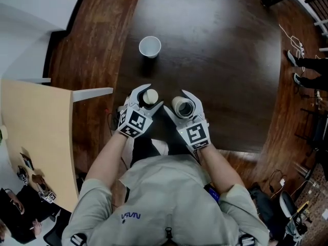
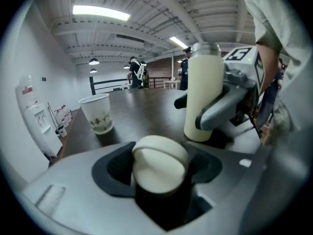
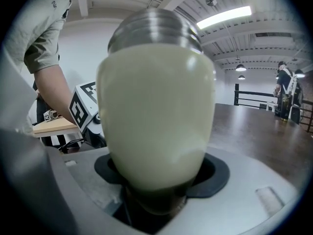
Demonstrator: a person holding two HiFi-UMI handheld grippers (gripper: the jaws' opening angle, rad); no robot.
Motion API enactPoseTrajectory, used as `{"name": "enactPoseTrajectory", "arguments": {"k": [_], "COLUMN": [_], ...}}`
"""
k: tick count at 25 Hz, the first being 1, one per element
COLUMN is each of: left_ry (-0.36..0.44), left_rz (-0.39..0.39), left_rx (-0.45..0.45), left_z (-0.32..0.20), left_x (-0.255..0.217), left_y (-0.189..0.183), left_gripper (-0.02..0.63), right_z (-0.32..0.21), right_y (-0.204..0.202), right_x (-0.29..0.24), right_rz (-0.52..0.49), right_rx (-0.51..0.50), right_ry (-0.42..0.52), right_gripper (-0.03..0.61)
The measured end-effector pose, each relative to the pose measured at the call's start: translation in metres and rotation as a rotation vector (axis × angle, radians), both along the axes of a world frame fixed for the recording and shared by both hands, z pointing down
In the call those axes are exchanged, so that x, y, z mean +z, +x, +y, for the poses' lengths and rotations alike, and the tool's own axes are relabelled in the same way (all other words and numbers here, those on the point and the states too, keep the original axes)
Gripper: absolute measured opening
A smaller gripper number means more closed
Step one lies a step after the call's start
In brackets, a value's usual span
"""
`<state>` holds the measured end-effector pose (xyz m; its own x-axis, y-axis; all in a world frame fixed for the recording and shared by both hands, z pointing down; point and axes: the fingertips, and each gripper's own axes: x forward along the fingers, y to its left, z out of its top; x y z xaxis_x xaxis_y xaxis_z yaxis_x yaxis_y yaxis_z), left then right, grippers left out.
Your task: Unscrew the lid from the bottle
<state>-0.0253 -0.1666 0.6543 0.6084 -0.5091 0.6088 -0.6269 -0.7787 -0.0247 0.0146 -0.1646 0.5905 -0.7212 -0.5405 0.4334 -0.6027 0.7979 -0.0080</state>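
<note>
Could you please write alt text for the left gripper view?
The left gripper holds a round cream lid. Beyond, the right gripper grips an upright cream steel-necked bottle; a white paper cup stands on the dark table.

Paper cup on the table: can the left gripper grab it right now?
Probably not yet. The left gripper is shut on the lid, so its jaws are full. Nothing stands between it and the paper cup on the table, though.

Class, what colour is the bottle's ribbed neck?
Silver neck, on a cream bottle; best in the right gripper view.
</note>
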Motion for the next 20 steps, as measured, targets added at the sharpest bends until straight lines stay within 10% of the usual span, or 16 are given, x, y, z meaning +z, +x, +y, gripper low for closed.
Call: {"name": "enactPoseTrajectory", "arguments": {"k": [10,18,20], "left_ry": [-0.015,0.035,0.053], "left_rz": [-0.053,0.232,0.289], "left_rx": [-0.06,-0.387,-0.44], "left_z": [-0.001,0.059,0.085], "left_x": [-0.013,-0.084,-0.102], "left_y": [-0.01,-0.022,-0.019], "left_gripper": [0.319,0.223,0.114], "right_z": [0.004,0.041,0.049], "right_y": [0.009,0.063,0.074], "right_x": [0.007,-0.036,-0.06], "right_rz": [0.013,-0.124,-0.167], "right_rx": [-0.039,0.034,0.058], "right_ry": [-0.075,-0.042,0.002], "right_gripper": [0.4,0.392,0.277]}}
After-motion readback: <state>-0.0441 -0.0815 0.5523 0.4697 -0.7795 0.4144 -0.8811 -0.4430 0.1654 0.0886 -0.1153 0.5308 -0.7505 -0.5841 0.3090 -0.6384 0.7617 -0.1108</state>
